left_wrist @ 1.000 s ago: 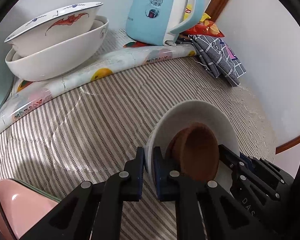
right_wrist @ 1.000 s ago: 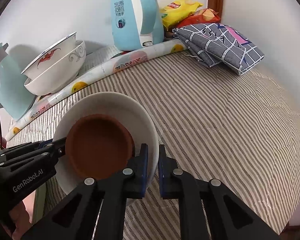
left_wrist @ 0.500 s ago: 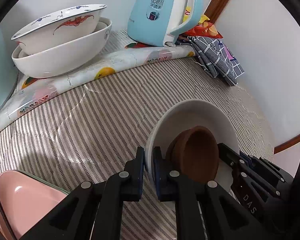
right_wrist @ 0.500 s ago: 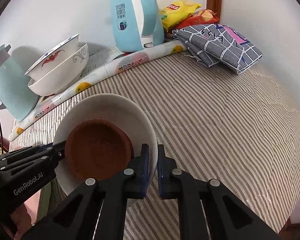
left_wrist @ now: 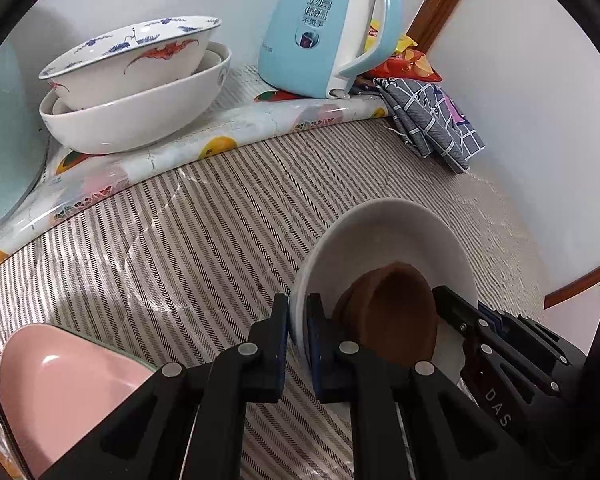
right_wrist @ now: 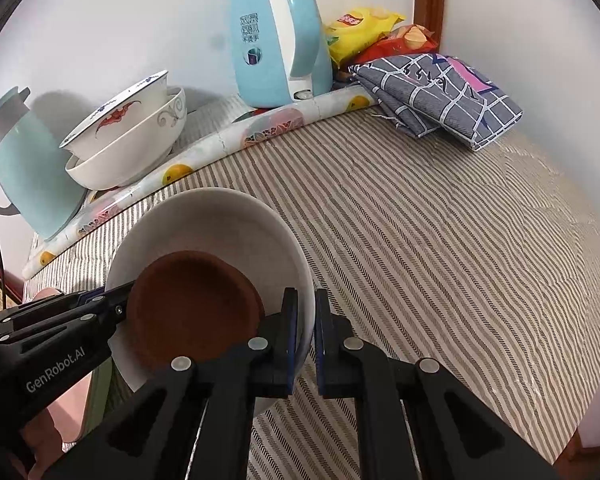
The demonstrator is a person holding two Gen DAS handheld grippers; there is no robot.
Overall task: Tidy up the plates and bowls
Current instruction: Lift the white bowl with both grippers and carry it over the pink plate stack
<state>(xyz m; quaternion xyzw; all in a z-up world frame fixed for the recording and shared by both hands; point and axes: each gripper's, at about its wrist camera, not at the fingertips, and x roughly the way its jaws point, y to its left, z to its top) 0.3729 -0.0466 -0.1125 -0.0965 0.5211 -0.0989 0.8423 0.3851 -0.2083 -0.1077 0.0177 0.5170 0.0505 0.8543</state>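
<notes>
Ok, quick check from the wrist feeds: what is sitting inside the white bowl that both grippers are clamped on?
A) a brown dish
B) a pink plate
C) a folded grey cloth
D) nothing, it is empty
A: a brown dish lies inside the white bowl, whose rim is pinched by the right gripper on one side and the left gripper on the other.

A blue kettle (right_wrist: 276, 44) stands at twelve o'clock on a fruit-print mat (right_wrist: 260, 132). Snack bags (right_wrist: 374, 32) and a folded grey checked cloth (right_wrist: 448, 96) lie toward one o'clock on the striped worktop (right_wrist: 440, 240).
</notes>
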